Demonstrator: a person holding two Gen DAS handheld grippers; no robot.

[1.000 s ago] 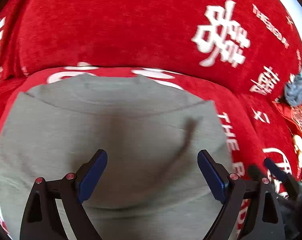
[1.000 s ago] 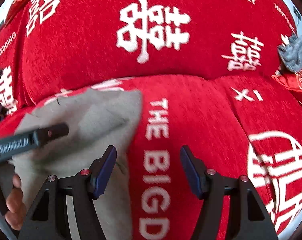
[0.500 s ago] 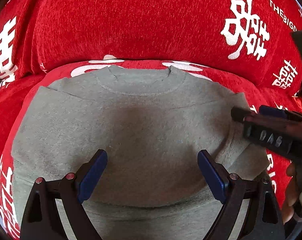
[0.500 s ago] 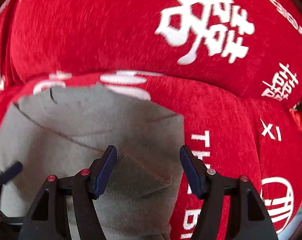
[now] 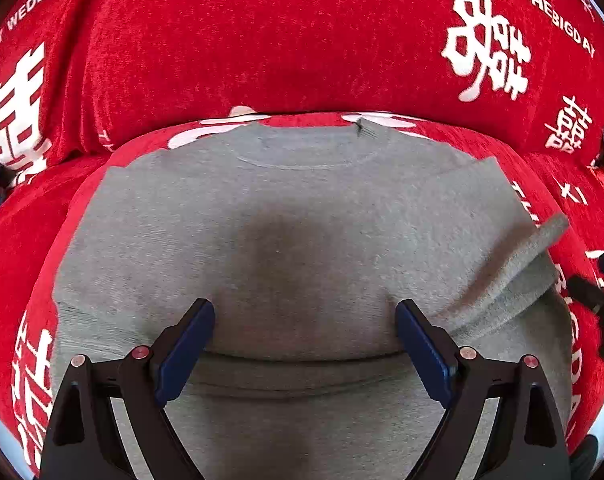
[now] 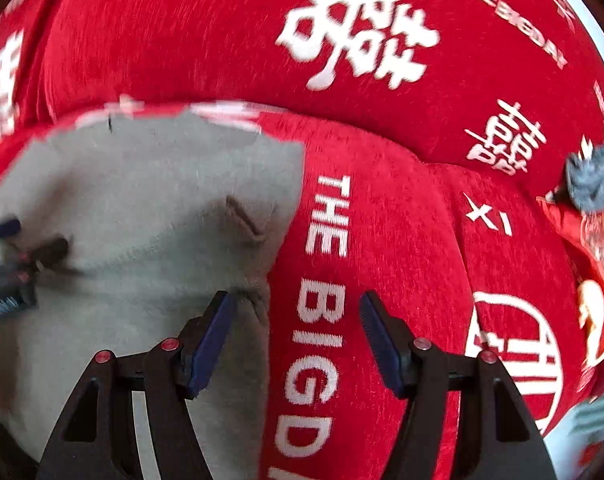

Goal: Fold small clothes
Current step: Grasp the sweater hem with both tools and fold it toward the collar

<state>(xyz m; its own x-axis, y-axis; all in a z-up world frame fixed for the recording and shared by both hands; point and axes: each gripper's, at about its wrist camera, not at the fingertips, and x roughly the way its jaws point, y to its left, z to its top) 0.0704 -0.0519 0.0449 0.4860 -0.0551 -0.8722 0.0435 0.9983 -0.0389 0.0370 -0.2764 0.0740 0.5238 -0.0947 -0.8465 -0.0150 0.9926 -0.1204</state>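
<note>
A small grey top lies flat on the red sofa seat, neckline at the far side. Its right sleeve is folded in over the body. My left gripper is open above the lower middle of the top, holding nothing. My right gripper is open over the top's right edge and the red cover, holding nothing. The top also shows in the right wrist view, with the left gripper's fingers at the left edge.
The sofa has a red cover with white characters and lettering; its backrest rises behind the top. A grey knitted item and a red printed item lie at the far right of the seat.
The right gripper has drawn back to the right, off the top, leaving the right sleeve folded in over the body. The left gripper has stayed open over the top.
</note>
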